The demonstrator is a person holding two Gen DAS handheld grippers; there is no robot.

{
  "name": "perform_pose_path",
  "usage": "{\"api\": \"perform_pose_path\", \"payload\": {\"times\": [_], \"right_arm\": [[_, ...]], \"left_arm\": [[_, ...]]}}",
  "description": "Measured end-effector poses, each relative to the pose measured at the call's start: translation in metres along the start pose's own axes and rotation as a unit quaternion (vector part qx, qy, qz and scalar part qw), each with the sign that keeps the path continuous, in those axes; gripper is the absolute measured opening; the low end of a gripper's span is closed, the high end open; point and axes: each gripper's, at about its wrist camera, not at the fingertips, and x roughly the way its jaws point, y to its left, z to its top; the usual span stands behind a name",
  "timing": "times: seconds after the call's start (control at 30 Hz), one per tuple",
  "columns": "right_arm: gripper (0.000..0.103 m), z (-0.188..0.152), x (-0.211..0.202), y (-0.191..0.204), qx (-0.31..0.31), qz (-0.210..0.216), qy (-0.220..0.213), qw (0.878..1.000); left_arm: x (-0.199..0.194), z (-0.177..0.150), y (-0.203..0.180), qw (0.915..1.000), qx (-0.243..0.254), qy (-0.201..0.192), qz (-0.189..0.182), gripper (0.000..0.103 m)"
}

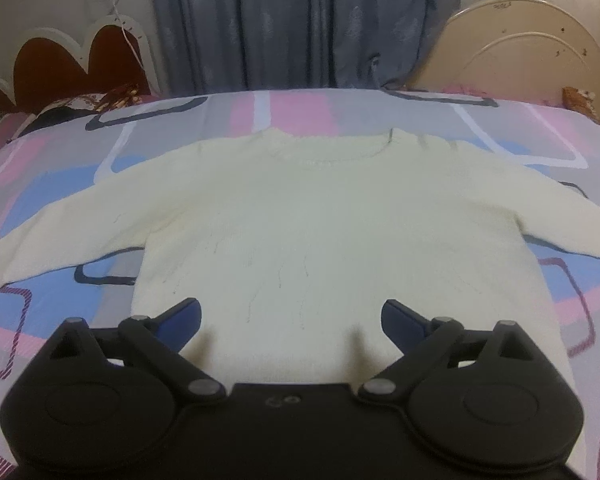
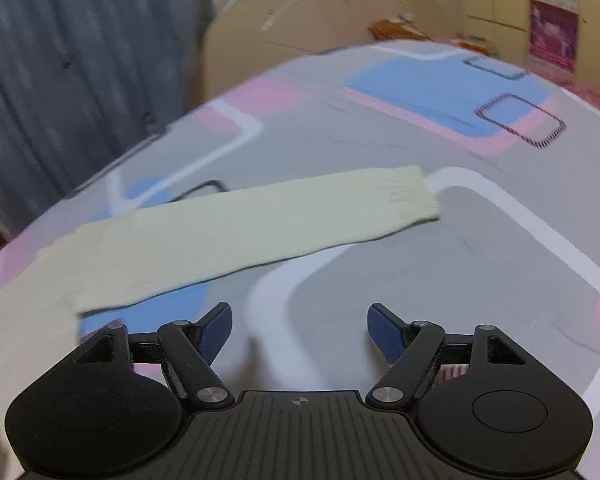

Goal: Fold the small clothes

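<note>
Sweater (image 1: pixel 300 220) lies flat and unfolded on the bedsheet (image 1: pixel 60 184), sleeves spread, so all folding seems left. Left gripper (image 1: pixel 292 316) hangs over the hem and right gripper (image 2: pixel 300 328) near a sleeve (image 2: pixel 260 220), both agape and empty.

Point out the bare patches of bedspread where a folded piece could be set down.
Free: the bedspread beyond and beside the sweater's right sleeve, out to the bed's edge, and the strip between the collar and the curtain. Crowded: the middle, covered by the spread sweater.
</note>
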Motion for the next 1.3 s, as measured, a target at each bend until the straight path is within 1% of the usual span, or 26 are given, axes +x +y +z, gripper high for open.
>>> {"api": "perform_pose_path", "payload": {"times": [0.07, 0.2, 0.33, 0.4, 0.43, 0.47, 0.53, 0.6, 0.63, 0.67, 0.77, 0.83, 0.9, 0.97, 1.03, 1.13, 1.2, 1.27, 1.3], "right_arm": [[0.064, 0.007, 0.012, -0.012, 0.026, 0.002, 0.008, 1.000], [0.063, 0.018, 0.037, -0.030, 0.073, 0.009, 0.018, 0.997], [0.063, 0.035, 0.052, -0.037, 0.082, 0.002, -0.004, 0.997], [0.059, 0.041, 0.058, -0.039, 0.081, -0.010, -0.013, 0.997], [0.048, 0.043, 0.059, -0.039, 0.079, -0.018, -0.018, 0.997], [0.033, 0.046, 0.060, -0.040, 0.073, -0.028, -0.024, 0.997], [0.018, 0.047, 0.061, -0.041, 0.071, -0.037, -0.030, 0.996], [0.013, 0.047, 0.065, -0.039, 0.070, -0.035, -0.032, 0.996], [0.005, 0.048, 0.063, -0.040, 0.066, -0.034, -0.038, 0.997], [0.002, 0.047, 0.060, -0.039, 0.064, -0.030, -0.043, 0.997], [0.002, 0.047, 0.049, -0.031, 0.047, -0.016, -0.062, 0.997], [0.002, 0.048, 0.043, -0.018, 0.032, -0.005, -0.076, 0.997], [0.002, 0.050, 0.033, -0.001, 0.009, 0.015, -0.090, 0.996], [0.002, 0.052, 0.024, 0.024, -0.019, 0.042, -0.101, 0.994], [0.002, 0.051, 0.019, 0.059, -0.052, 0.075, -0.110, 0.990], [0.002, 0.040, 0.010, 0.118, -0.102, 0.136, -0.114, 0.979], [0.002, 0.028, 0.010, 0.162, -0.134, 0.178, -0.107, 0.969], [0.002, 0.013, 0.011, 0.200, -0.162, 0.210, -0.099, 0.959], [0.002, 0.003, 0.012, 0.221, -0.178, 0.227, -0.092, 0.953]], "left_arm": [[0.009, 0.003, -0.001, 1.0000, -0.005, 0.007, -0.003, 0.093], [0.022, 0.009, -0.003, 0.9999, -0.005, 0.014, 0.004, 0.092], [0.030, 0.012, -0.002, 0.9997, -0.010, 0.018, 0.010, 0.091], [0.032, 0.013, -0.002, 0.9997, -0.014, 0.019, 0.007, 0.085], [0.033, 0.013, -0.001, 0.9996, -0.016, 0.021, 0.002, 0.085], [0.034, 0.013, -0.001, 0.9996, -0.017, 0.023, -0.001, 0.085], [0.035, 0.013, 0.000, 0.9997, -0.013, 0.021, -0.007, 0.082], [0.036, 0.012, 0.000, 0.9998, -0.008, 0.017, -0.009, 0.080], [0.036, 0.012, 0.000, 0.9998, -0.008, 0.017, -0.011, 0.079], [0.037, 0.012, 0.001, 0.9997, -0.007, 0.019, -0.013, 0.076], [0.040, 0.013, 0.003, 0.9993, -0.006, 0.026, -0.026, 0.068], [0.040, 0.016, 0.006, 0.9989, -0.010, 0.025, -0.037, 0.064], [0.038, 0.018, 0.007, 0.9990, -0.009, 0.022, -0.038, 0.061], [0.035, 0.022, 0.009, 0.9992, -0.008, 0.014, -0.038, 0.061], [0.030, 0.025, 0.012, 0.9993, -0.008, 0.008, -0.037, 0.061], [0.022, 0.031, 0.022, 0.9995, -0.014, -0.003, -0.029, 0.061], [0.017, 0.034, 0.032, 0.9996, -0.019, -0.010, -0.020, 0.061], [0.014, 0.036, 0.044, 0.9996, -0.026, -0.012, -0.007, 0.061], [0.013, 0.036, 0.051, 0.9994, -0.031, -0.014, 0.000, 0.063]]}}
